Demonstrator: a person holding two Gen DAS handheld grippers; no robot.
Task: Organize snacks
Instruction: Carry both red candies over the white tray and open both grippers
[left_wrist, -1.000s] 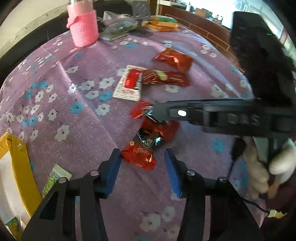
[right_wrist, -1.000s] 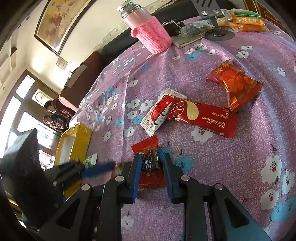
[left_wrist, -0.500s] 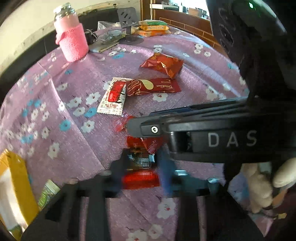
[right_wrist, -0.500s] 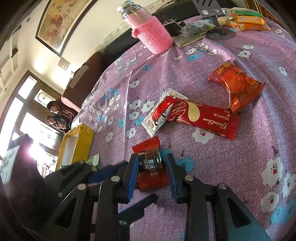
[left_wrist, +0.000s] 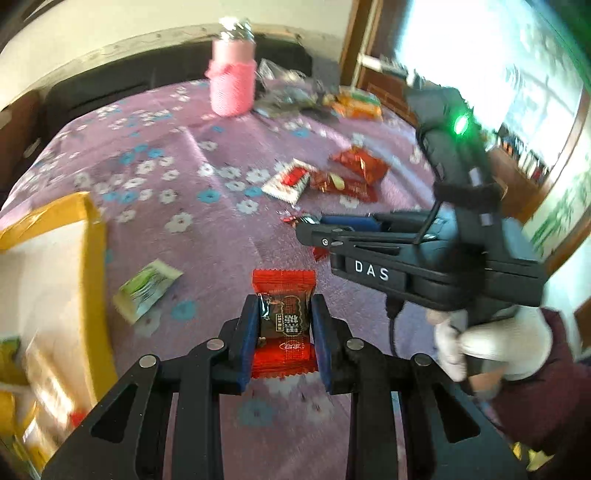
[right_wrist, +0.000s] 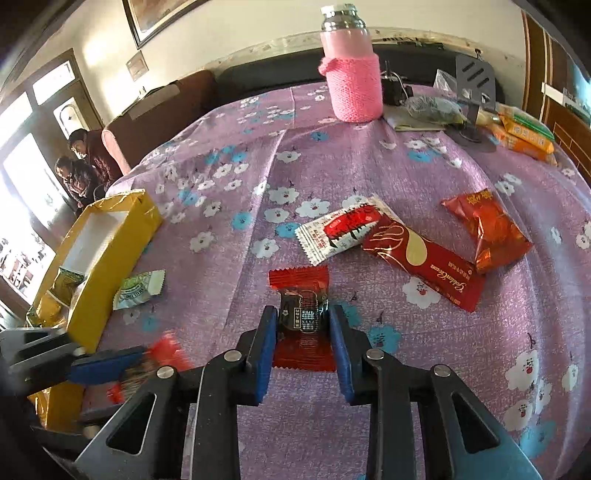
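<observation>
Two grippers, left (left_wrist: 283, 325) and right (right_wrist: 303, 325), each with one red candy (left_wrist: 283, 317) (right_wrist: 301, 317). Centre right: three more snack packets (right_wrist: 424, 254). Left: one green sachet (right_wrist: 138, 290), one yellow box (right_wrist: 110, 251). Top: one pink bottle (right_wrist: 352, 85).

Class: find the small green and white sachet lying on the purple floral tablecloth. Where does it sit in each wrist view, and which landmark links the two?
Left wrist view: the green and white sachet lies left of centre, just right of the yellow cardboard box.
Right wrist view: the sachet lies at lower left, again just right of the box.
Shared landmark: pink knitted-sleeve bottle at the table's far edge.
</observation>
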